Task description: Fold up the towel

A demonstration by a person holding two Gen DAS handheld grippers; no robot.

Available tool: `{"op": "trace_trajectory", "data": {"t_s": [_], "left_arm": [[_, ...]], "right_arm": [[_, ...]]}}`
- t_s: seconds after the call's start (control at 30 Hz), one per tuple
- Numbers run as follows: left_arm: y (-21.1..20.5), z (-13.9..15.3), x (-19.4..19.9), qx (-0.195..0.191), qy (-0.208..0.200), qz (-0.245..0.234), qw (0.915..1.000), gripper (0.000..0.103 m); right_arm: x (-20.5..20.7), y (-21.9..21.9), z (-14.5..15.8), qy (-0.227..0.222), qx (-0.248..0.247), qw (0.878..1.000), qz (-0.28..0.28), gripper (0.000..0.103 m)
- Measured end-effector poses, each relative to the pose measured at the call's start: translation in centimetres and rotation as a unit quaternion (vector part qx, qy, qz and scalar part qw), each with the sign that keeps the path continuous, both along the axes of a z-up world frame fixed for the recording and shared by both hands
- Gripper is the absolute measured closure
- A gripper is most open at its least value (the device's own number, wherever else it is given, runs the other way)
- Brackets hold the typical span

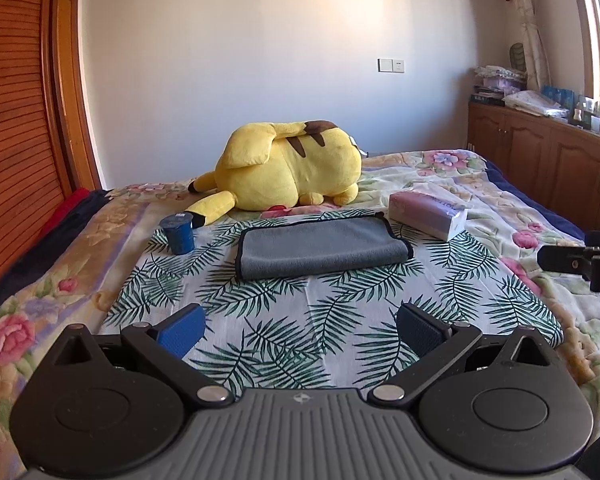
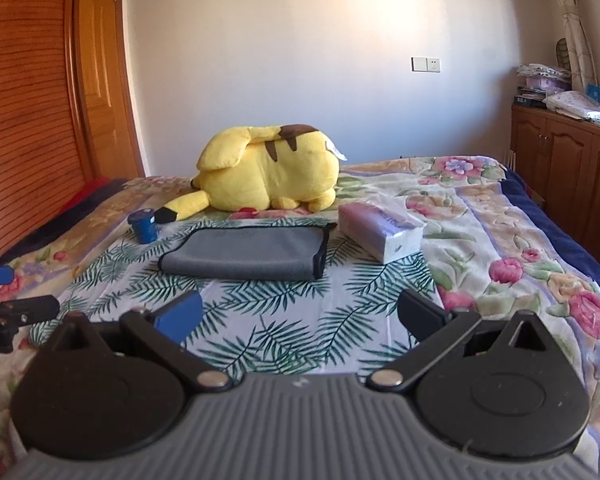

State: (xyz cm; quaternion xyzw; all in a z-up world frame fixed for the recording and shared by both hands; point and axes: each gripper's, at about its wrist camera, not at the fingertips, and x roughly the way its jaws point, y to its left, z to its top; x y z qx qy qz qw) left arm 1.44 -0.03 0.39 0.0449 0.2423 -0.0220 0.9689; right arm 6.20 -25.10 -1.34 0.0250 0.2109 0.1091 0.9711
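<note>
A grey towel point(image 1: 324, 246) with a black hem lies folded in a flat rectangle on a palm-leaf cloth point(image 1: 300, 312) on the bed; it also shows in the right wrist view point(image 2: 248, 254). My left gripper point(image 1: 300, 326) is open and empty, held above the cloth well in front of the towel. My right gripper point(image 2: 300, 316) is open and empty too, also short of the towel. Part of the right gripper shows at the right edge of the left wrist view point(image 1: 580, 260), and part of the left gripper at the left edge of the right wrist view point(image 2: 16, 316).
A blue cup point(image 1: 179, 234) stands left of the towel. A tissue pack point(image 1: 428, 214) lies to its right. A yellow plush toy point(image 1: 288, 166) lies behind it. A wooden headboard point(image 1: 16, 120) is at the left, wooden cabinets point(image 1: 540, 160) at the right.
</note>
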Motion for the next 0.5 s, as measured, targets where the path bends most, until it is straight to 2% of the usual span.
{"op": "trace_trajectory", "data": {"t_s": [0.27, 0.5], "left_arm": [[-0.3, -1.7, -0.9, 0.009, -0.012, 0.019, 0.9997, 0.000], [-0.1, -2.9, -0.6, 0.003, 0.002, 0.023, 0.9997, 0.000]], "right_arm": [[-0.8, 1.2, -0.9, 0.011, -0.003, 1.000, 0.011, 0.000], [-1.0, 1.6, -1.5, 0.016, -0.015, 1.000, 0.016, 0.000]]}}
